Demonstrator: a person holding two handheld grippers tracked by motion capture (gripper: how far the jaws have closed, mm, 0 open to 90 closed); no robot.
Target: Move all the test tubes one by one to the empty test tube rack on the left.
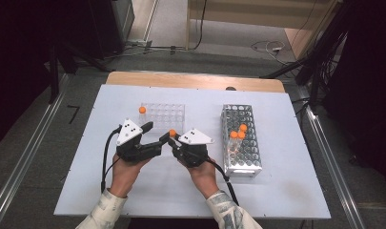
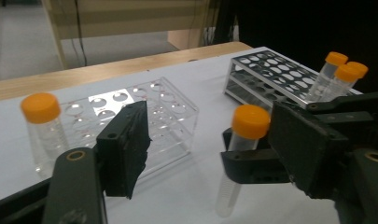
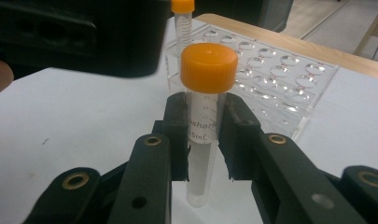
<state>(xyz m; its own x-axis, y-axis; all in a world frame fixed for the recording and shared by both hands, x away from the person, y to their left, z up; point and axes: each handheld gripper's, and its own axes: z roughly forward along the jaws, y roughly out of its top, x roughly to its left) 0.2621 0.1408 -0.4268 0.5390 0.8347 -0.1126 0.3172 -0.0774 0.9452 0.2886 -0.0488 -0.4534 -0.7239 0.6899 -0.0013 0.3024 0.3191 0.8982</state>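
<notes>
A white table top (image 1: 276, 191) is seen from above, laid over a wooden bench (image 1: 195, 79). On its right side a metal rack (image 1: 240, 139) is stood lengthwise, with three orange-capped tubes (image 1: 238, 135) set upright in its holes. Near the middle, a clear plastic rack (image 1: 164, 114) is placed, and one capped tube (image 1: 142, 111) is held upright at its left corner.

Just in front of the clear rack, the two hand-held grippers are brought close together. The right gripper (image 3: 205, 133) is pressed onto a clear tube with an orange cap (image 3: 208, 67); the tube is pinched just below the cap and held upright above the table, between the two racks. The left gripper (image 2: 210, 144) is held spread wide, with its jaws on either side of the right gripper's tip and nothing touched by them.
</notes>
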